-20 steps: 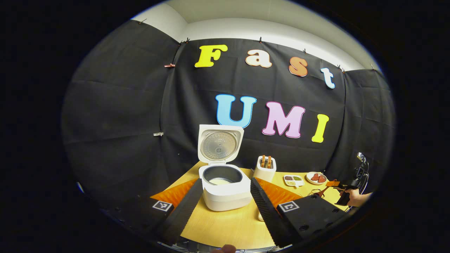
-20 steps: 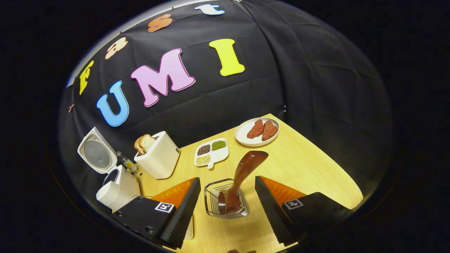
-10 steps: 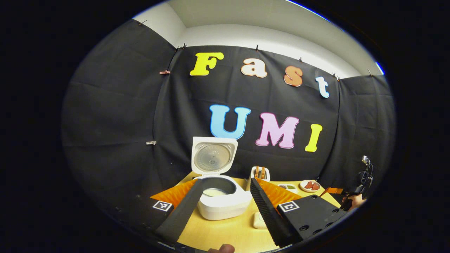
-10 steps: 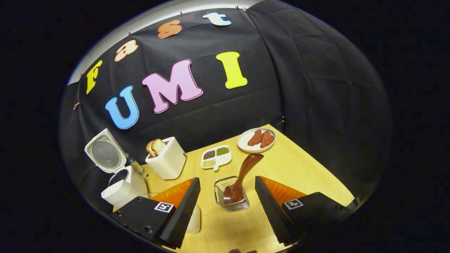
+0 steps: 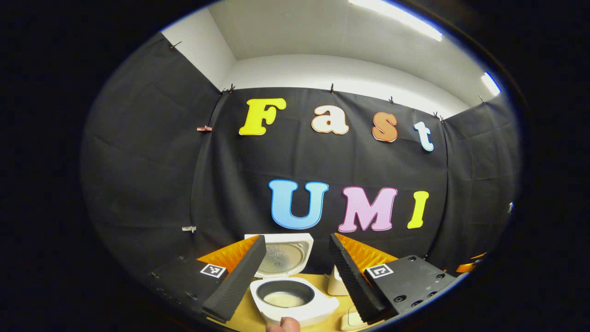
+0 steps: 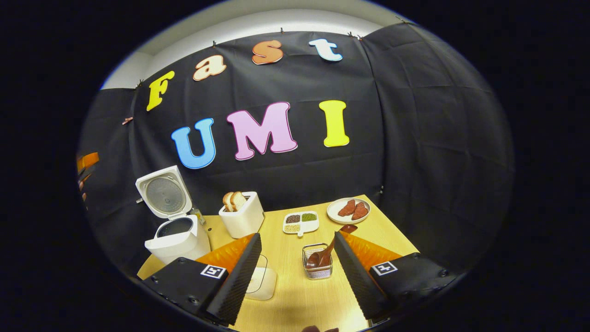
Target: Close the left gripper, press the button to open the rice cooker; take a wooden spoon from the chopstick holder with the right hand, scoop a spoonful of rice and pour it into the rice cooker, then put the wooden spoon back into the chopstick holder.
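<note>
I have both tongs spread and empty: left tongs (image 5: 295, 276), right tongs (image 6: 295, 272). The wooden spoon (image 6: 325, 254) leans in the chopstick holder (image 6: 317, 267) on the table (image 6: 295, 299); the rice cooker (image 6: 177, 237) stands open. A careless knock could tip that light holder.

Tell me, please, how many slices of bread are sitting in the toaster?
2, as far as the right gripper view shows: both slices of bread stand side by side in the top of the white toaster, between the rice cooker and the divided dish.
</note>
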Demonstrator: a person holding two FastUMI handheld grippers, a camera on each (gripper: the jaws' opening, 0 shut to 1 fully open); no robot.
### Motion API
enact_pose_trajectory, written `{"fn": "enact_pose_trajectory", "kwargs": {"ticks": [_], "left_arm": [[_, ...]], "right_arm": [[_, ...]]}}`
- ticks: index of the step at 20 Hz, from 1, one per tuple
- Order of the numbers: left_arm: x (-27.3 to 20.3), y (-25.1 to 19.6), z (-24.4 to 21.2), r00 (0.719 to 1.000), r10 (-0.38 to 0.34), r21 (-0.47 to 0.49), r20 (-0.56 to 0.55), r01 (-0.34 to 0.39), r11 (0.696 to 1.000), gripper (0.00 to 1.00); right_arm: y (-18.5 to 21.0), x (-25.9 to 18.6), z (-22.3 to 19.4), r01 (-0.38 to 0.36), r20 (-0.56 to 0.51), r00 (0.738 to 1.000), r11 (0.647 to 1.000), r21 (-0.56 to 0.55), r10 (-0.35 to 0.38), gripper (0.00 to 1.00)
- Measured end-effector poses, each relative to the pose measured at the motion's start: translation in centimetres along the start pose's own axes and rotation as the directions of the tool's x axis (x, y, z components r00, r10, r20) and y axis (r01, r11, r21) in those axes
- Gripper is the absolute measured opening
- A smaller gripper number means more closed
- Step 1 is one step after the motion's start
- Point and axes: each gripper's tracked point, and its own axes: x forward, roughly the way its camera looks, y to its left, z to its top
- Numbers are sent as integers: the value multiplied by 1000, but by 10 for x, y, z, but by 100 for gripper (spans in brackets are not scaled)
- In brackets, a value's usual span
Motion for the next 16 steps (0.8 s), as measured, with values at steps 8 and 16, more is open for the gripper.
{"fn": "enact_pose_trajectory", "kwargs": {"ticks": [8,16], "left_arm": [[129,3,6,999,-20,37,49,18,999,95],[249,39,-38,998,66,86,20,-67,994,95]], "right_arm": [[11,-41,34,31,108,994,997,-72,-23,98],[7,-57,45,105,133,988,981,-161,-83,98]]}}
